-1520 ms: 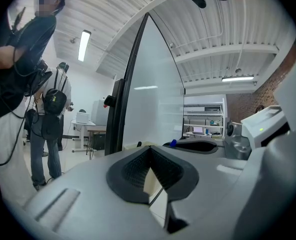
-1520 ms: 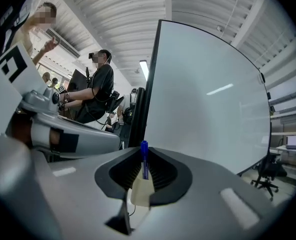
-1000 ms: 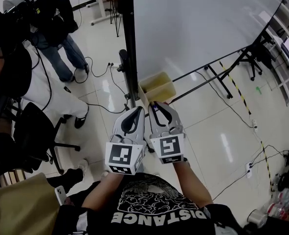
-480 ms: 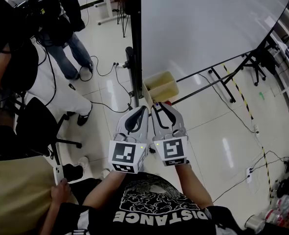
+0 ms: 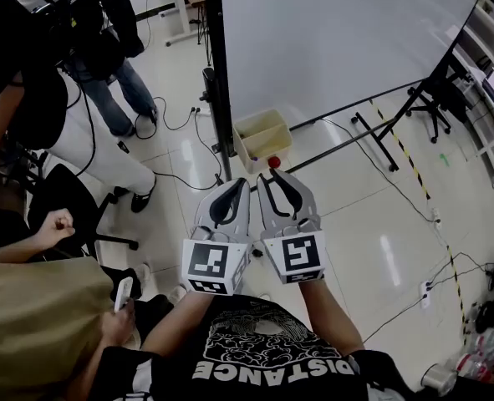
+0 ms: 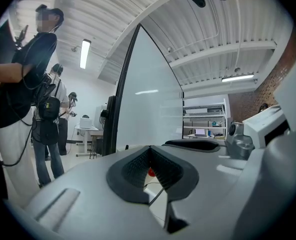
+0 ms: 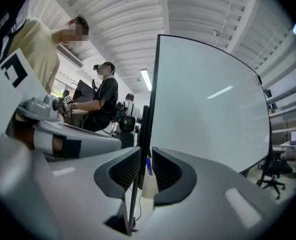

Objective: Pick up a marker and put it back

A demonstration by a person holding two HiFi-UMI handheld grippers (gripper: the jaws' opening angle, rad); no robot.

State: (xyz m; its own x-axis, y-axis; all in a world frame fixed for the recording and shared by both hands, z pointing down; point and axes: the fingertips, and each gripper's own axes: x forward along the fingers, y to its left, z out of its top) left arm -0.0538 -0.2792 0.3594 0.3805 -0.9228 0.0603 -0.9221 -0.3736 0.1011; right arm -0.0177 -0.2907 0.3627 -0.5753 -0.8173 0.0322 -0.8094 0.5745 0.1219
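Grey left gripper (image 5: pixel 241 185), perhaps yellowish bin (image 5: pixel 263 140)

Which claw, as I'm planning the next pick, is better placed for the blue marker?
Probably right. On the right claw the jaws have just been opening, empty, and frame the marker at the box. The left claw is shut.

Long strip lights (image 6: pixel 84 53) on the ceiling (image 6: pixel 188 29) make the room bright, and the shiny floor (image 5: pixel 384 261) throws back white streaks of glare. Both gripper views bend round at the edges with black corners, and the left gripper (image 6: pixel 148 150) looks soft and fuzzy up close, while far things stay sharp
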